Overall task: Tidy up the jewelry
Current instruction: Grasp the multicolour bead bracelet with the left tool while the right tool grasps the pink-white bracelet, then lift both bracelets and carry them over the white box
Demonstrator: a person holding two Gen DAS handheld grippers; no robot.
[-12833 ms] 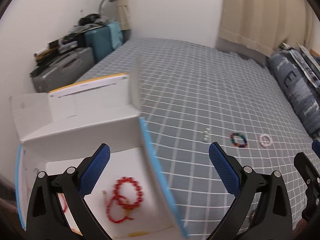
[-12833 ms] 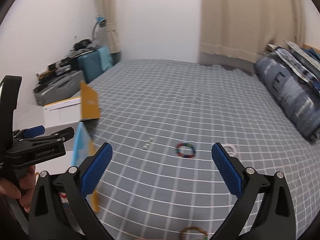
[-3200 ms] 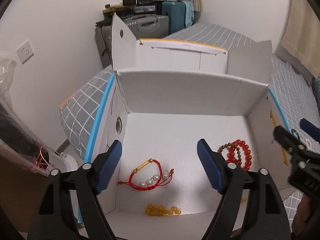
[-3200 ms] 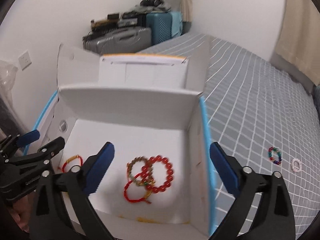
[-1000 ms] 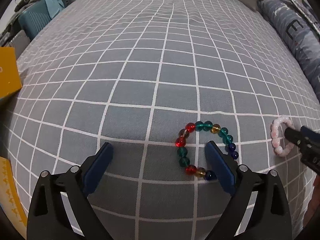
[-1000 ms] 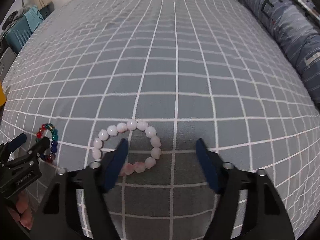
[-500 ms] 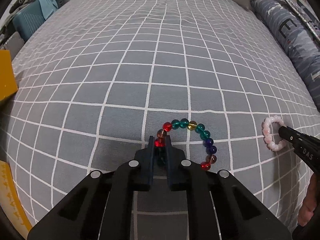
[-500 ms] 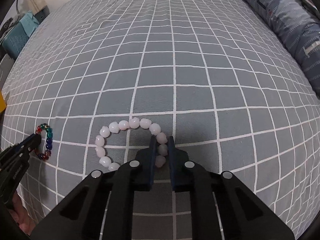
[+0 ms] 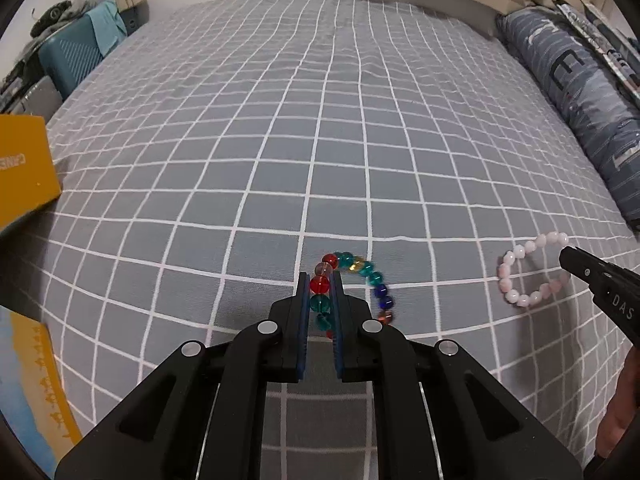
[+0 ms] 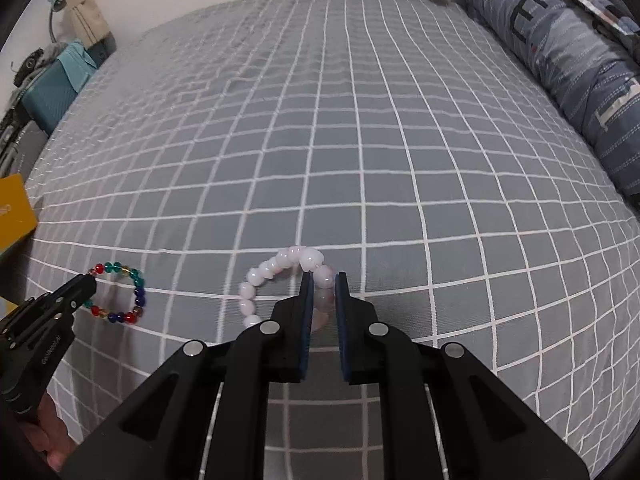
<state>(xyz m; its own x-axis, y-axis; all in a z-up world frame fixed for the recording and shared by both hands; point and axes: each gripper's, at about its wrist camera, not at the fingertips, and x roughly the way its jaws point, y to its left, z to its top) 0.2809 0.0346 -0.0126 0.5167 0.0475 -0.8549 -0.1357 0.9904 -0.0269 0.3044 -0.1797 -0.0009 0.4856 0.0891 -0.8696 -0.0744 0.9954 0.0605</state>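
My left gripper [image 9: 320,292] is shut on the multicoloured bead bracelet [image 9: 374,280], pinching its red and teal beads; the rest of the loop hangs to the right just above the grey checked bedspread [image 9: 280,140]. My right gripper [image 10: 323,280] is shut on the pale pink bead bracelet [image 10: 256,280], whose loop hangs to the left. In the left wrist view the pink bracelet [image 9: 516,276] and the right gripper's tip [image 9: 568,258] show at the right. In the right wrist view the coloured bracelet [image 10: 136,292] and the left gripper [image 10: 86,284] show at the left.
A yellow flap of the cardboard box [image 9: 24,168] stands at the left edge, with more of the box [image 9: 36,392] below it. Blue striped pillows [image 9: 580,92] lie along the right side. A teal suitcase [image 9: 68,60] stands at the far left.
Both bracelets have risen off the bedspread in the shut grippers, and both views have tilted up toward the far end of the bed. One second ago both grippers were open around the bracelets.
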